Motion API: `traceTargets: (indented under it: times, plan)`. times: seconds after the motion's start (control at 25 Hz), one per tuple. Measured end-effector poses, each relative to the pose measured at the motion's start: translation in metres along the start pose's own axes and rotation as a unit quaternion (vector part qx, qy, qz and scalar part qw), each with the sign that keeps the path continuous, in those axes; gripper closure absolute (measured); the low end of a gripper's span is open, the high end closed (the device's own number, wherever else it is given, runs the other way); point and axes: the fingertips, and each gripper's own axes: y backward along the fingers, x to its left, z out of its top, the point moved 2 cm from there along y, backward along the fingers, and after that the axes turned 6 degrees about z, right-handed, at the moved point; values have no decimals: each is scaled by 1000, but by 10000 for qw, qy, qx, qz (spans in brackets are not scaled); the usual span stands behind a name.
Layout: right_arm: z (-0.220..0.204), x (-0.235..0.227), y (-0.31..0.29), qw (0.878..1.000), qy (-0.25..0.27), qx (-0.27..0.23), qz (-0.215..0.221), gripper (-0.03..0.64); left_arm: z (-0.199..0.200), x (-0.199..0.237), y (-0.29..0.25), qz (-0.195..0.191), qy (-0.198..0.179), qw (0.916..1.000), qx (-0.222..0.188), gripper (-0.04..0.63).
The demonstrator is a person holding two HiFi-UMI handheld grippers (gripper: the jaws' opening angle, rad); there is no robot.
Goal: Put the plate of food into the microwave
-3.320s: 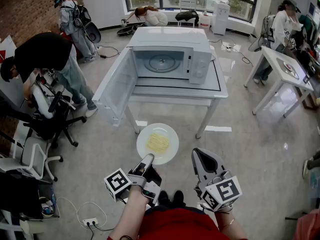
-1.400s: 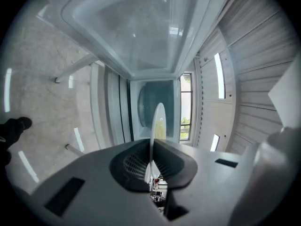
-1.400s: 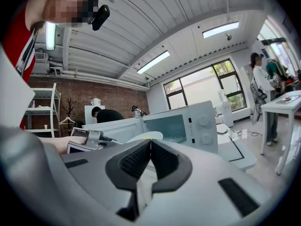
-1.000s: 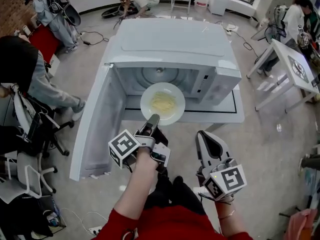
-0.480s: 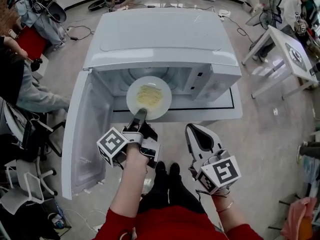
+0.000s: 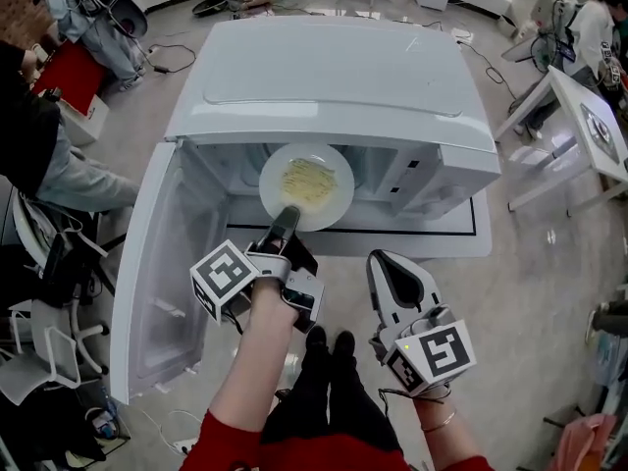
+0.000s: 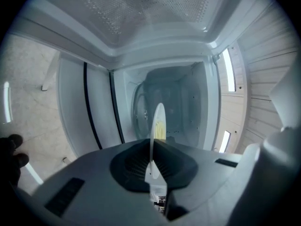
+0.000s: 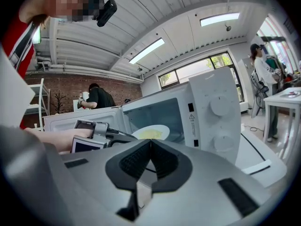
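A white plate (image 6: 306, 184) with yellow food sits level in the open mouth of the white microwave (image 6: 334, 77). My left gripper (image 6: 287, 218) is shut on the plate's near rim. In the left gripper view the plate (image 7: 158, 119) shows edge-on, pinched between the jaws of the left gripper (image 7: 151, 147), with the cavity and its glass turntable (image 7: 141, 107) right behind. My right gripper (image 6: 391, 263) hangs lower right, shut and holding nothing. Across the shut jaws of the right gripper (image 8: 150, 144) I see the plate (image 8: 151, 132) and the microwave's knobs (image 8: 219, 106).
The microwave door (image 6: 157, 263) swings wide open to the left. The microwave stands on a white table (image 6: 461, 235) with a black line. Office chairs (image 6: 44, 263) and seated people crowd the left. Another white table (image 6: 589, 116) stands at the right.
The plate, held by my left gripper, has come from low in front of the table up into the microwave's mouth. My right gripper stays shut beside it.
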Motion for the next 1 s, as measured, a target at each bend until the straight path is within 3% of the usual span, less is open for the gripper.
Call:
traceTargets:
  times: [0.28,0.6,1.0]
  plan:
    - [6,-10,-30,9990,159,-309,285,601,14,-11,-27,-139,-109,9998,-100,575]
    - [-24,-19,-44,9986,351,-294,254,601,19,-11,-46,-355,-210,9990,-163,575]
    - [-22,-13,-46,9977,472,-388,292,603,31,-6,-60,-67,-267,9995,-169,575]
